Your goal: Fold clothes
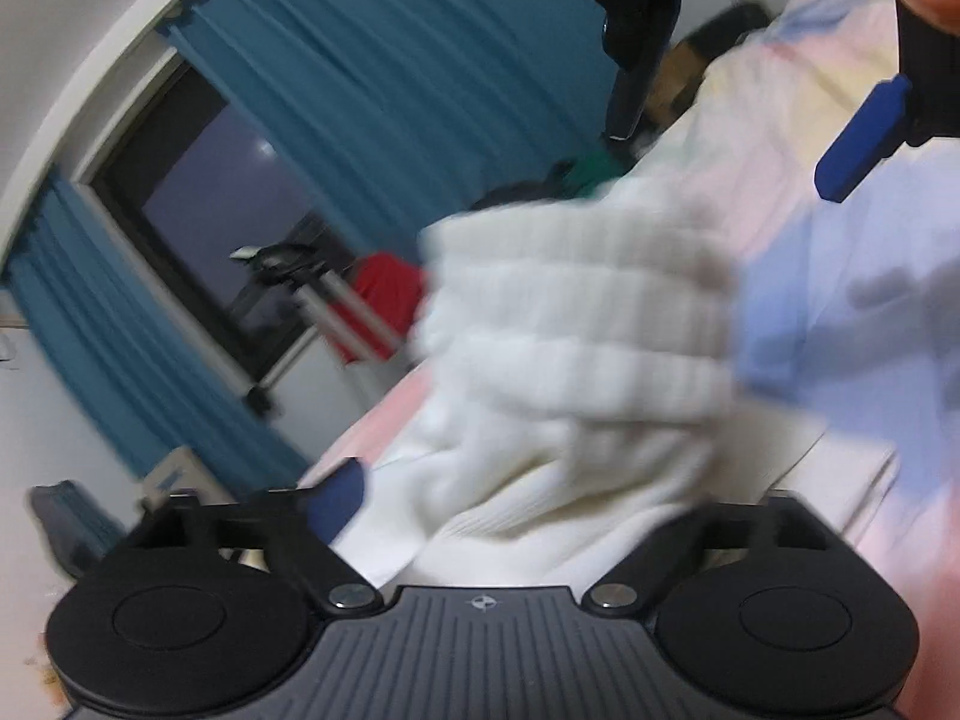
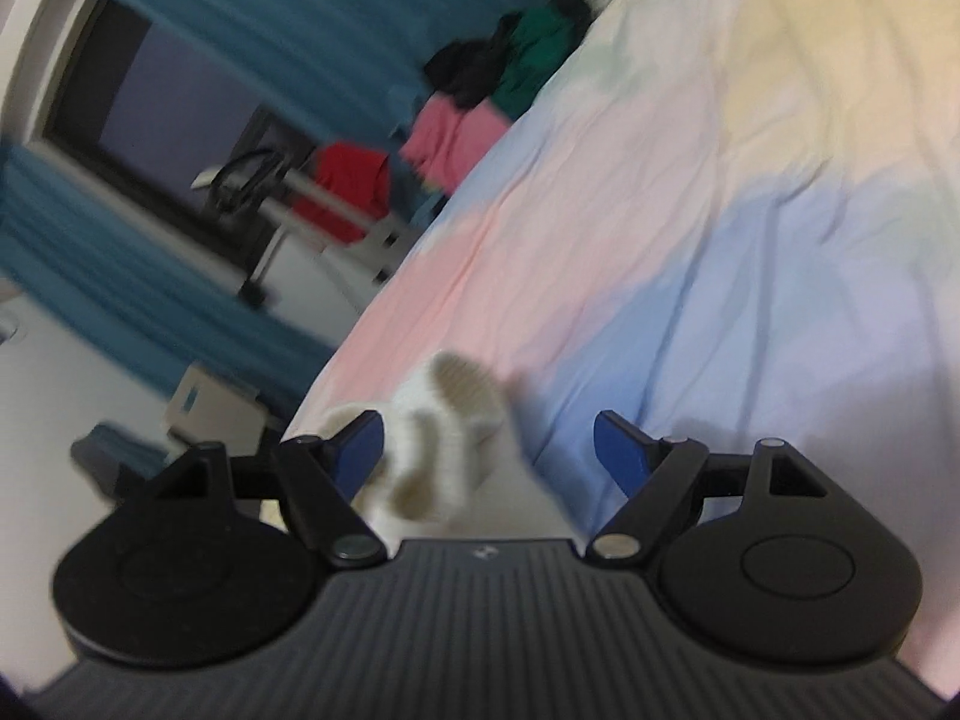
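Observation:
A white ribbed knit garment [image 1: 576, 324] fills the middle of the left wrist view, bunched and blurred, over the pastel bedsheet [image 1: 840, 276]. My left gripper [image 1: 528, 498] is open; its left blue fingertip [image 1: 336, 501] shows beside the cloth, the right one is hidden under it. The other gripper's blue finger [image 1: 861, 141] hangs at the upper right. In the right wrist view, my right gripper [image 2: 492, 450] is open, with a cuff of the white garment [image 2: 444, 438] lying between its fingers, close to the left fingertip [image 2: 360, 450].
The pastel pink, blue and yellow bedsheet [image 2: 720, 210] covers the bed. A pile of pink, green and black clothes [image 2: 480, 96] lies at its far edge. A red garment on a stand [image 2: 348, 192], teal curtains [image 2: 120, 276] and a dark window stand beyond the bed.

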A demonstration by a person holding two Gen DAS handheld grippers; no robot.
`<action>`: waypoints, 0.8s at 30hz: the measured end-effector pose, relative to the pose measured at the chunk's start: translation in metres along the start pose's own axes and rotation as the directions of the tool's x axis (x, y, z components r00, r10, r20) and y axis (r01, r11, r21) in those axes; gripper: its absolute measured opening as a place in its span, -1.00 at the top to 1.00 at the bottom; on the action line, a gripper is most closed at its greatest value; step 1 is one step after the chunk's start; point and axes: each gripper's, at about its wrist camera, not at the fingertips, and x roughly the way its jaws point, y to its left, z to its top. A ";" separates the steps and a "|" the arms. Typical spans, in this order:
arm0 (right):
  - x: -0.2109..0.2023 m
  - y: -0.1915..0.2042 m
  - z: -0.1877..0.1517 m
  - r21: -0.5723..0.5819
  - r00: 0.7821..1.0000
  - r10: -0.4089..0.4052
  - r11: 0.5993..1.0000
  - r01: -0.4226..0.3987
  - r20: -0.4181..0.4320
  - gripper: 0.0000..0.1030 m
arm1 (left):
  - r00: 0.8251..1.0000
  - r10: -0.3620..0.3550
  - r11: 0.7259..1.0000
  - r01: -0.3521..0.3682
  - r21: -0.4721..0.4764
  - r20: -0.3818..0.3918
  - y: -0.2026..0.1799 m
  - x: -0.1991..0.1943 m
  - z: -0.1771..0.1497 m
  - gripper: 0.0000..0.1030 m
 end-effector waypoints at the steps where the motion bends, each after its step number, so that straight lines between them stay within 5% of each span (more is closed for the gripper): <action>1: 0.004 0.002 -0.002 0.000 0.999 0.023 1.000 -0.023 -0.022 -0.55 | 1.000 -0.021 1.000 0.021 -0.002 -0.012 0.005 -0.001 -0.002 -0.77; 8: 0.021 0.023 -0.023 -0.036 0.994 0.057 0.998 -0.060 -0.093 -0.63 | 0.989 -0.125 0.992 0.126 0.008 -0.075 0.061 -0.015 -0.050 -0.87; 14: 0.021 0.037 -0.029 -0.120 0.997 0.037 0.992 -0.044 -0.065 -0.64 | 0.991 -0.083 0.995 0.088 0.042 -0.102 0.127 -0.028 -0.134 -0.87; 20: 0.017 0.052 -0.021 -0.209 0.995 0.089 0.973 -0.098 -0.050 -0.65 | 0.978 -0.067 0.994 0.048 -0.097 -0.200 0.161 -0.033 -0.160 -0.93; 24: 0.032 0.073 -0.024 -0.364 0.997 -0.003 0.931 -0.026 -0.077 -0.61 | 0.969 -0.089 0.980 0.043 -0.197 -0.231 0.178 -0.038 -0.161 -0.96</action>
